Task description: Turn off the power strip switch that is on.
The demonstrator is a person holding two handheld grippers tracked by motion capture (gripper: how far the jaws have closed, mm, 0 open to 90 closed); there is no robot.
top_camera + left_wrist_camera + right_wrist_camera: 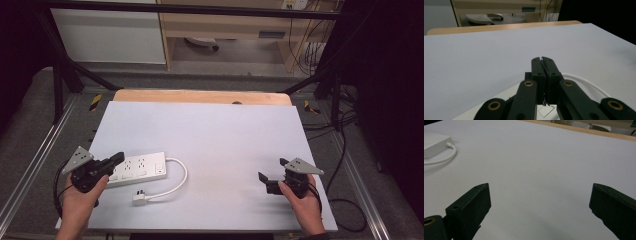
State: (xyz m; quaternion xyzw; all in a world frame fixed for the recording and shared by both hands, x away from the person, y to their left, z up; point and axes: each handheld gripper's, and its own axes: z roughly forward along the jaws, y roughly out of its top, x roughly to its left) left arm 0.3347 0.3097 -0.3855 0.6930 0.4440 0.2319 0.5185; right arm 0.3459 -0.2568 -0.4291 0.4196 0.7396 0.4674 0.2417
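The left gripper (119,158), jaws pressed together, rests over the power strip (137,168), perhaps pressing it, while the right gripper (272,174) waits wide, the plug (139,198) seemingly next.

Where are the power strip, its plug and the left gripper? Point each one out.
power strip (137,168), high view, on the middle of its white top face.
plug (139,198), high view, on the plug body at the cord's end.
left gripper (542,60), left gripper view, at the shut jaw tips.

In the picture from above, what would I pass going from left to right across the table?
Left gripper → white power strip → its looping white cable → bare white tabletop → right gripper.
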